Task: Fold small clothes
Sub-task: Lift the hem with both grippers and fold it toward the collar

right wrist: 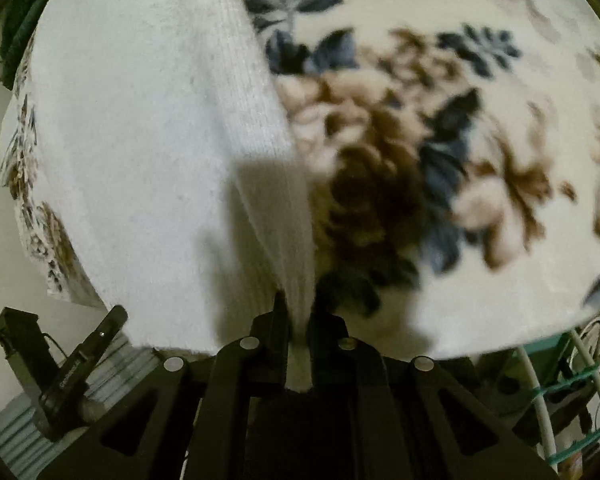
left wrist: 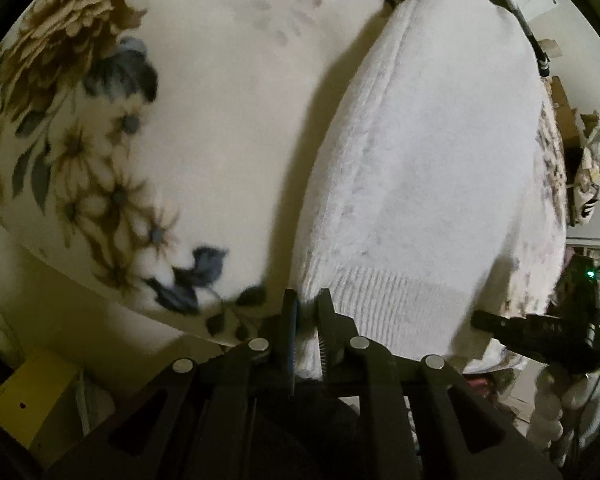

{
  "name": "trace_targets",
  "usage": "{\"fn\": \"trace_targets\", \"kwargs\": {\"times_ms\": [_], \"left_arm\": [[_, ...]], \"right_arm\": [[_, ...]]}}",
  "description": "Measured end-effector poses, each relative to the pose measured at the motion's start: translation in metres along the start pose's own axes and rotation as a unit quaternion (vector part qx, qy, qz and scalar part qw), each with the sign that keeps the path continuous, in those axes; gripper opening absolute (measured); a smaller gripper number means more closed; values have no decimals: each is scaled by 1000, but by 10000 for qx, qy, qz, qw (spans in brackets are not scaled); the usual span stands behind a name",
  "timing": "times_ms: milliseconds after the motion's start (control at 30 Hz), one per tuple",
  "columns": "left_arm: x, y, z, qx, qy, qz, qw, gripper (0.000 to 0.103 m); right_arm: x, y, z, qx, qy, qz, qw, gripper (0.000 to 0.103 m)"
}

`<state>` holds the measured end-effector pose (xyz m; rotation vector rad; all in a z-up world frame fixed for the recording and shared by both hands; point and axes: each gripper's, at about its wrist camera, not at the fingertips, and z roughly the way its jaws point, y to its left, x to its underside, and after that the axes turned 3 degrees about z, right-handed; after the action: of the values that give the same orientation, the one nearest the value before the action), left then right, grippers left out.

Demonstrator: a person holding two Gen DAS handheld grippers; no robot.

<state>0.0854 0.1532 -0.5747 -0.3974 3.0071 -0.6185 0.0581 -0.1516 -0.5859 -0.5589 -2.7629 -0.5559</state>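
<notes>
Right wrist: blurred blanket (right wrist: 440, 168), sweater (right wrist: 148, 140) hem pinched

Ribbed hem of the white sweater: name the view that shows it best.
The right wrist view: the ribbed hem runs long and close up the frame into the right tool. The left wrist view shows only a short stretch beside the left tool.

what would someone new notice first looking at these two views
The white knit garment spread over the floral blanket fills both views. Each tool has pinched a corner of its ribbed hem: the left tool at the bottom of its own view, the right tool likewise. The big brown and blue flowers on the blanket stand out beside it.
</notes>
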Motion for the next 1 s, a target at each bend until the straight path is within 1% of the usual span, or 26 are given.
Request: {"fn": "trace_targets", "kwargs": {"times_ms": [33,67,100,133,167,200,233,367,400,433,500,533,567,667,700,800,833,867,900,933,967,1000], "left_arm": [[-1,3,-3,34,27,-35,10000,18],[-1,6,-8,191,5,-121,9997,19],[0,8,-12,421,-38,-213,9989,21],[-1,11,-13,504,-49,-271,9984,27],[-1,13,-14,542,-59,-350,9979,35],[-1,16,-16,601,-89,-418,9973,39],[-2,17,-15,671,-123,-454,9966,41],[-13,15,-2,720,-103,-375,9966,41],[-17,12,4,763,-87,-275,9967,41],[-21,10,11,801,-42,-144,9967,41],[-27,2,22,765,4,66,9970,42],[-28,-2,24,832,-19,144,9964,52],[-31,-6,24,969,-42,229,9950,57],[-32,-18,25,992,13,481,9939,57],[-32,-19,26,993,17,516,9937,57],[-34,-23,27,1093,22,459,9929,57],[-35,-24,27,1125,13,436,9927,57],[-35,-25,25,1140,-12,423,9926,46],[-35,-26,25,1106,-7,419,9930,30],[-34,-28,27,1056,76,391,9936,11],[-34,-30,28,1073,77,354,9936,10],[-33,-31,25,1004,34,311,9945,10]], "right_arm": [[-3,-2,-1,-87,41,32,9999,15],[-4,-2,-4,-170,83,51,9998,22],[-4,-3,-7,-284,92,66,9995,28],[-4,-9,-11,-388,74,84,9992,40],[-4,-10,-14,-453,34,127,9989,50],[-3,-10,-17,-487,-9,169,9987,52],[-2,-11,-18,-552,-42,225,9982,53],[-5,-12,-10,-786,-68,395,9961,53],[-3,-17,-7,-854,-75,361,9957,53],[-10,-25,-3,-913,-92,323,9953,53],[-12,-20,6,-1087,-104,214,9938,53],[-11,-12,14,-1177,-106,181,9928,53],[-13,-11,17,-1270,-102,161,9917,53],[-15,-5,25,-1667,27,152,9859,54],[-14,-7,28,-1740,76,127,9846,54],[-18,-2,38,-1949,129,198,9805,54],[-18,-3,40,-2017,166,242,9790,54],[-20,-4,39,-2064,198,256,9779,54],[-19,-1,39,-2048,204,243,9783,52],[-18,1,41,-1968,209,227,9800,43],[-17,-4,40,-1901,255,193,9812,27],[-16,-9,39,-1912,324,194,9808,22]]}}
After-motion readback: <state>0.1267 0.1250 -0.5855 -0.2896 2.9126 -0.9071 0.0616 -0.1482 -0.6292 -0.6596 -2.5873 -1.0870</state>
